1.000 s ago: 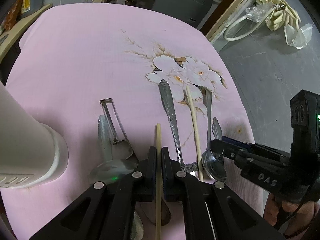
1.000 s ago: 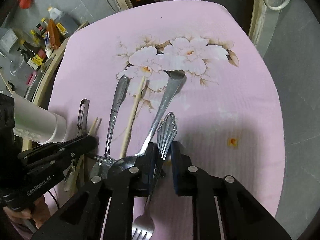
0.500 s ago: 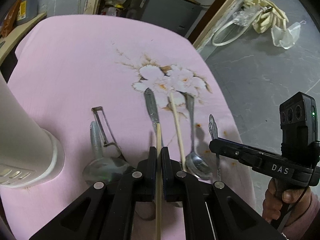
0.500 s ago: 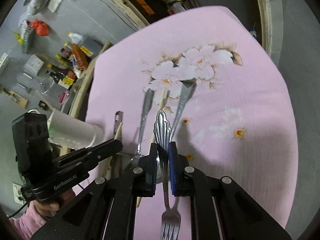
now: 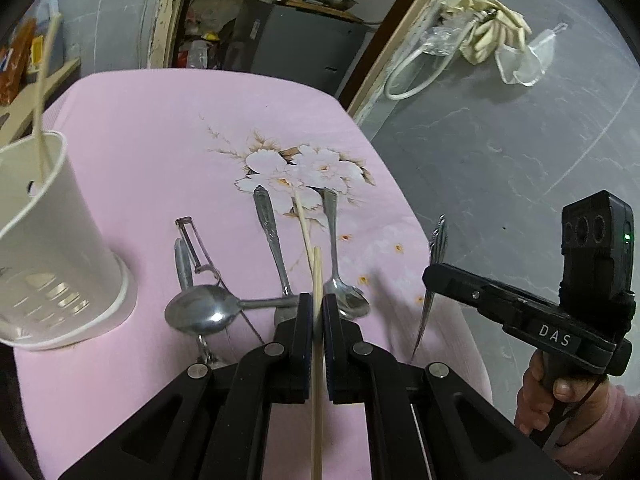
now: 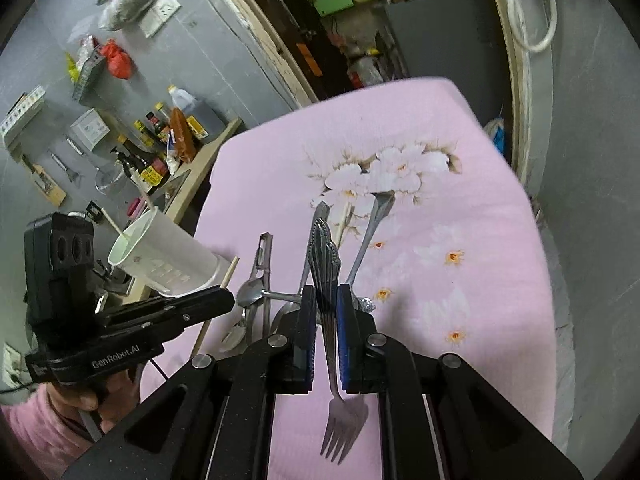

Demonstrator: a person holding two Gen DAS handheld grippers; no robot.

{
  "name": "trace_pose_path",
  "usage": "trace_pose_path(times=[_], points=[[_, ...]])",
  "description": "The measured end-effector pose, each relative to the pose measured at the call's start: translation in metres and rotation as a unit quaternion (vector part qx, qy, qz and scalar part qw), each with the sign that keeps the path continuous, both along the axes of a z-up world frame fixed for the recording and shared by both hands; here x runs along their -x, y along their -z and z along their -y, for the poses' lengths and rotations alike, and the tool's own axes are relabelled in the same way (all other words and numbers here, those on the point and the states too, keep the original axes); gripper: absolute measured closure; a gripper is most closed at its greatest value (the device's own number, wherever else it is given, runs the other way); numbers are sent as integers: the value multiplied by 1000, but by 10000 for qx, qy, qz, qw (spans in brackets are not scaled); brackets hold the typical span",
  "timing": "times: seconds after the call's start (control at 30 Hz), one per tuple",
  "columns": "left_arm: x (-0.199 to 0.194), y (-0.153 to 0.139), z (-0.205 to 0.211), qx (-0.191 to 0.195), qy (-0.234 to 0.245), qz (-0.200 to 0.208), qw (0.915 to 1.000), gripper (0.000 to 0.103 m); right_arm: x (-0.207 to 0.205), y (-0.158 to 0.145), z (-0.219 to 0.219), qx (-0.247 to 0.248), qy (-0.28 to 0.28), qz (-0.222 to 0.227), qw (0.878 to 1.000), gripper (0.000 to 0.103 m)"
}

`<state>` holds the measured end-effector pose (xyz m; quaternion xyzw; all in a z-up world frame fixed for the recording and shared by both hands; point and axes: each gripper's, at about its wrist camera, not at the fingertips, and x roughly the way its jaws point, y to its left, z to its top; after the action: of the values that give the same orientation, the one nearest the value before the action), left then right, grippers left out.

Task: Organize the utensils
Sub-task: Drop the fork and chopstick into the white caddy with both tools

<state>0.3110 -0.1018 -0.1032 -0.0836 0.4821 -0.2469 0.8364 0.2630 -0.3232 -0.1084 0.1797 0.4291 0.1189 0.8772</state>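
The left tongs point(image 5: 316, 312) are clamped on a pale wooden chopstick point(image 5: 317, 352), which runs straight back between the pads, lifted above the desk. The right tongs point(image 6: 326, 300) are closing on the ornate handle of a silver fork point(image 6: 330, 312), whose tines hang down toward the camera, clear of the pink flowered cloth point(image 6: 460, 320) that covers the desk.

Only the left wrist view looks into the white plastic utensil holder point(image 5: 60, 248) at the desk's left side, where another chopstick point(image 5: 42, 120) stands leaning out of its rim. It also shows the fork from the side, held tilted off the right edge of the desk over the grey floor point(image 5: 520, 160). Only the right wrist view shows the shelf of bottles point(image 6: 168, 136) behind the holder, and the person's pink sleeve point(image 6: 36, 436) under the left tongs.

On the cloth lie a large steel spoon point(image 5: 204, 312), a metal peeler point(image 5: 196, 248), two more silver handles and a loose chopstick point(image 5: 304, 232), all bunched near the front middle. The far half of the cloth lies bare, and so does its right side.
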Motion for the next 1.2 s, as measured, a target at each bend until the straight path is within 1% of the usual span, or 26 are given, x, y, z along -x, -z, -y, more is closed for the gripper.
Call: trace_pose_path(times=[0.17, 0.33, 0.47, 0.57, 0.67, 0.8, 0.9, 1.03, 1.1, 1.2], points=[[10, -10, -5, 3, 96, 95, 9999, 98, 13, -8, -11, 212, 3, 115, 9997, 101], [14, -15, -11, 31, 170, 136, 9998, 98, 24, -19, -14, 207, 201, 210, 9994, 101], [19, -28, -20, 134, 131, 335, 9993, 98, 35, -49, -26, 292, 217, 634, 9973, 101], [21, -42, -31, 359, -4, 560, 9978, 98, 40, -75, -39, 421, 188, 1076, 9931, 101], [23, -63, -47, 612, -211, 863, 9942, 98, 39, -102, -54, 435, 181, 1533, 9871, 101], [22, -89, -73, 895, -559, 1285, 9861, 98, 34, -133, -80, 398, 166, 2081, 9772, 101], [16, -108, -98, 1042, -875, 1599, 9777, 98, 23, -154, -99, 297, 148, 2475, 9683, 101], [5, -128, -140, 1109, -1294, 1956, 9658, 98, 9, -173, -128, 261, 123, 2813, 9592, 101], [0, -134, -161, 1119, -1481, 2074, 9605, 98, 0, -181, -144, 259, 133, 2960, 9547, 101], [-11, -141, -193, 1148, -1799, 2271, 9502, 98, -12, -187, -163, 288, 109, 3106, 9500, 101]])
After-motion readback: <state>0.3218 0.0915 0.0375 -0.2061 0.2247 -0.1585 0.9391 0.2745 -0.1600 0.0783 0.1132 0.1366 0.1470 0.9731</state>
